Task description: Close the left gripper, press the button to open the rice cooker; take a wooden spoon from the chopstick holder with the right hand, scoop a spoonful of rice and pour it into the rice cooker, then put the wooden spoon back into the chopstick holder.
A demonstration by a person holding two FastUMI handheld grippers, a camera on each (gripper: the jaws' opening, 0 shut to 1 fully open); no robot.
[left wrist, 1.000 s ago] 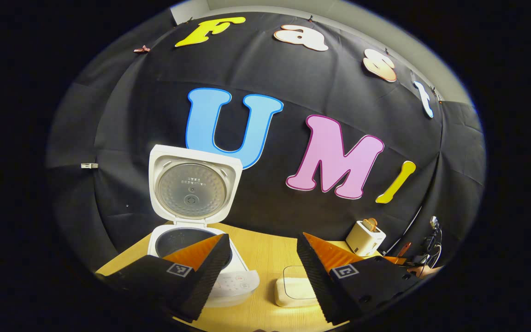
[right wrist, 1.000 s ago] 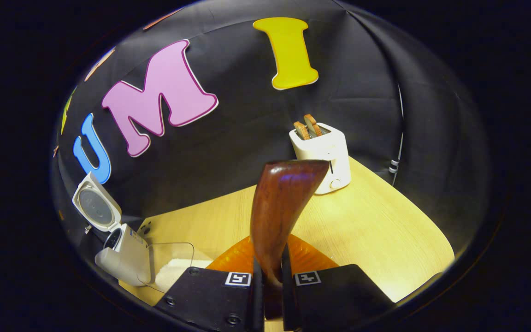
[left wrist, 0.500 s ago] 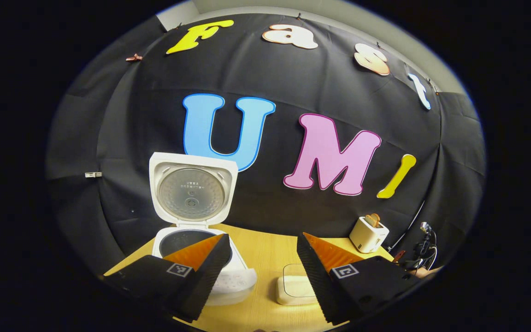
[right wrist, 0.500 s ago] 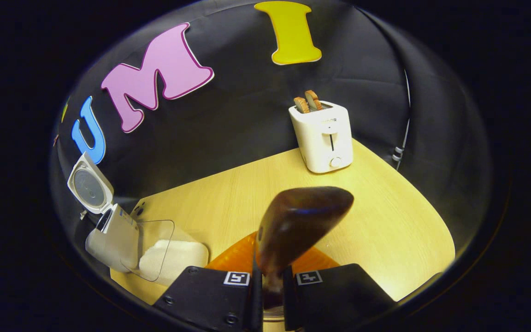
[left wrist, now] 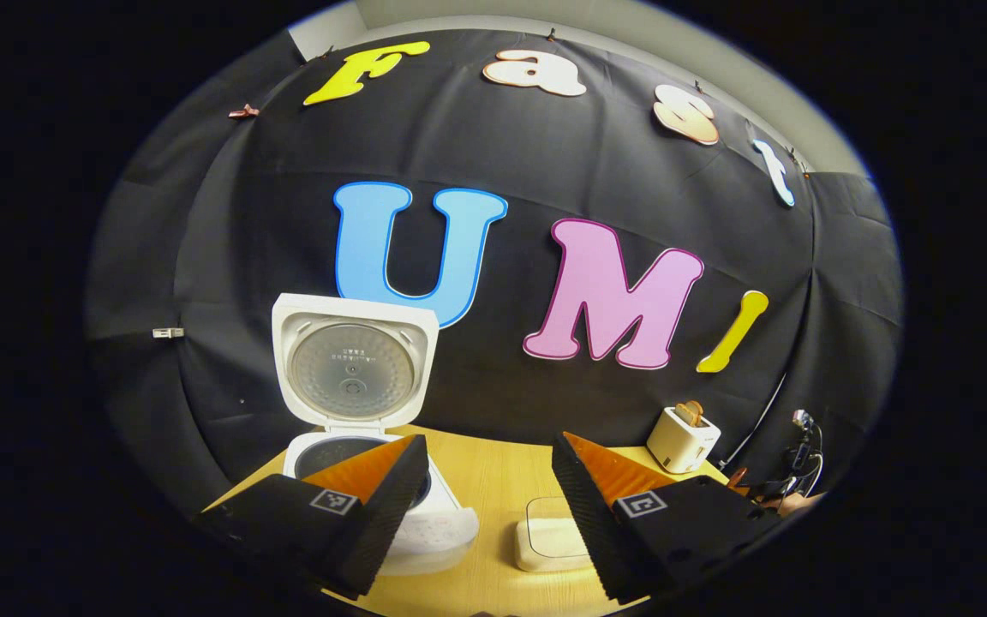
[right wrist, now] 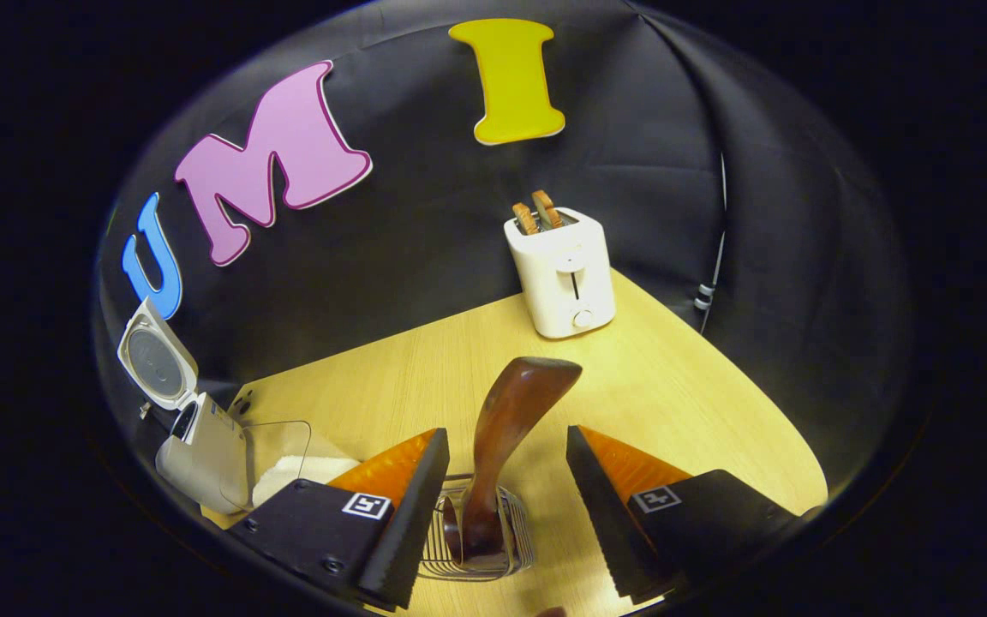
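The white rice cooker (left wrist: 378,501) stands on the table with its lid (left wrist: 355,363) swung up, its dark pot partly behind my left finger. My left gripper (left wrist: 489,467) is open and hovers in front of it, holding nothing. In the right gripper view the dark wooden spoon (right wrist: 506,428) stands bowl up in the wire chopstick holder (right wrist: 476,548). My right gripper (right wrist: 506,458) is open, its fingers apart on either side of the spoon without touching it. The rice cooker (right wrist: 194,437) appears at the far left there.
A clear box of white rice (left wrist: 549,536) sits right of the cooker; in the right gripper view the rice box (right wrist: 288,467) lies beside the cooker. A white toaster (right wrist: 560,272) holding bread slices stands near the back wall. Cables (left wrist: 793,467) hang at the table's right end.
My right gripper has opened and let go of the wooden spoon, which now stands in the chopstick holder. The left gripper has barely shifted.
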